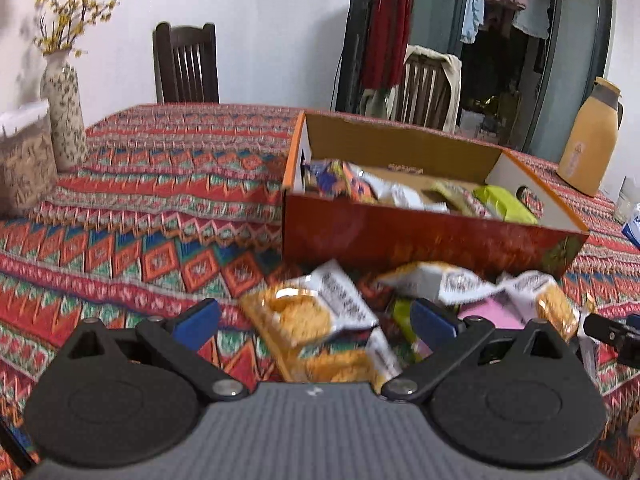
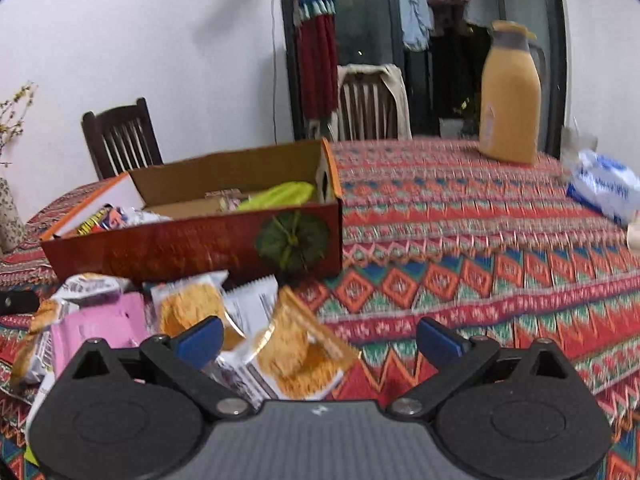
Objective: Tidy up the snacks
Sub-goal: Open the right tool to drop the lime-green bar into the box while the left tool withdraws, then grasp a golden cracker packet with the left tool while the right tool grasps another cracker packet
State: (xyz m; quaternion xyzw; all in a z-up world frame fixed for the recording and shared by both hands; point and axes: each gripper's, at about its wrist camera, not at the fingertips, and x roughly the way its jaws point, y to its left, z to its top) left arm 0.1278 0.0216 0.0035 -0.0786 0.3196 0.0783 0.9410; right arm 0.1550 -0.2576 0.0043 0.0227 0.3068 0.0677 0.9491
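Hovering wide open and empty, left gripper [image 1: 316, 320] and right gripper [image 2: 320, 340] over the cracker packets [image 1: 308, 312] heaped just before the red snack box [image 1: 420, 236]: straddle one packet's flat middle, then close.

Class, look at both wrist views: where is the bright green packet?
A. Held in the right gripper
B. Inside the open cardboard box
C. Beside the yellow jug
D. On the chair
B: the green packet lies inside the open cardboard box, near its right end, while both grippers are open and empty.
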